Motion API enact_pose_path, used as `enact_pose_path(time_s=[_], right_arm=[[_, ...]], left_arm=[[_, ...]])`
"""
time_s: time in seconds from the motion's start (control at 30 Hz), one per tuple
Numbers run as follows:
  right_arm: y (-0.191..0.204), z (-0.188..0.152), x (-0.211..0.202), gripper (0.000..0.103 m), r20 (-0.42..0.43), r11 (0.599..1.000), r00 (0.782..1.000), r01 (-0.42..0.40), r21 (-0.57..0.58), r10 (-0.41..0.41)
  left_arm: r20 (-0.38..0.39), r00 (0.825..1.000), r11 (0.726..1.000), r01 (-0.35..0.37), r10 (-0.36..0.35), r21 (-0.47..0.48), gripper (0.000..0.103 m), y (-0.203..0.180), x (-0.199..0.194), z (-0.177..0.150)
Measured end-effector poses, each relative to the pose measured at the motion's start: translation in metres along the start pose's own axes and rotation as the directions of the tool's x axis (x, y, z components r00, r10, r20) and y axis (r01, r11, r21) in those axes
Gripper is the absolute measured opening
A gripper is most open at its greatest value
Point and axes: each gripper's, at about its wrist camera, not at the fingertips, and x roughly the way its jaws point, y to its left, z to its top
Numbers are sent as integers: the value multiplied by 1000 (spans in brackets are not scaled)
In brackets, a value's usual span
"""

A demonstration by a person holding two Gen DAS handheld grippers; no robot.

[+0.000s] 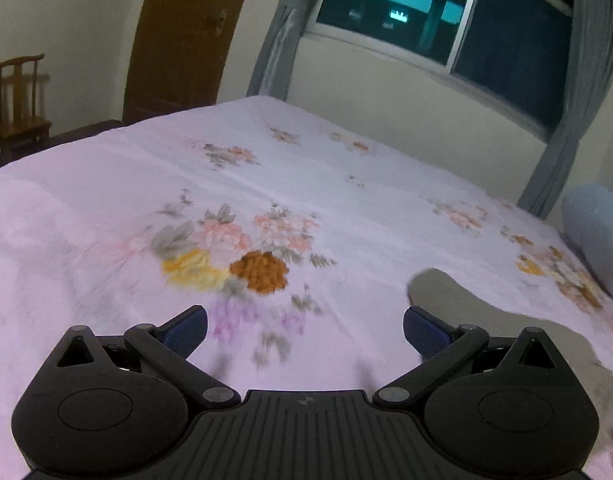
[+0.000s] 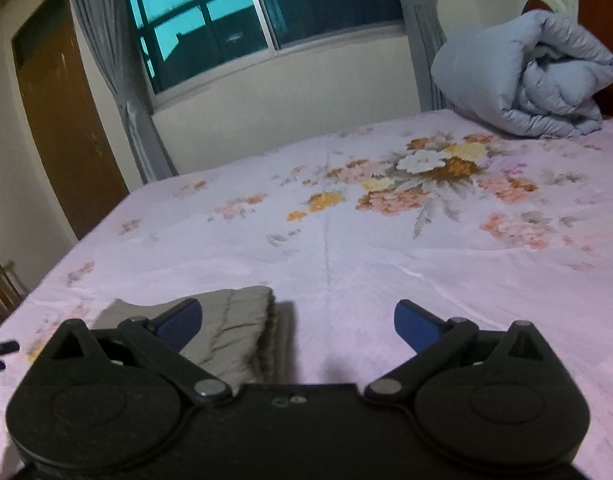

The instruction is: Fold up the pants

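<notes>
Left gripper (image 1: pixel 305 330): you are holding it with the jaws spread wide, nothing between the blue pads (image 1: pixel 186 330).
Right gripper (image 2: pixel 297 326): you are holding it with the jaws standing fully apart, gripping nothing.
Pants (image 2: pixel 230 338): grey, lying folded on the bed sheet (image 2: pixel 346 264), showing under and just past the right gripper's left finger; stacked edges are facing the gap between the fingers.
Pants, left view (image 1: pixel 458 296): a grey shape is lying to the right of the left gripper; blurred, probably the same garment.
Bed sheet: pale pink, floral print, spreading flat.
Duvet (image 2: pixel 522 76): light blue, rolled, sitting at the far right corner, well apart from the pants.
</notes>
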Motion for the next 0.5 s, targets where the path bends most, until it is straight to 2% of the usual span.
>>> enact_pose_path(time_s=[0.17,0.43,0.5], right_arm=[[12,-8,-54,97,30,999,999,-33,-8,33],[35,-52,-138,97,63,991,993,-91,-103,98],[39,-68,-157,97,74,986,991,-100,-133,111]], left_arm=[[52,998,999,33,-32,-28,103,0,-79,-25],[97,993,993,63,-73,96,103,-33,-171,-77],[102,993,992,51,-63,115,103,-39,-192,-94]])
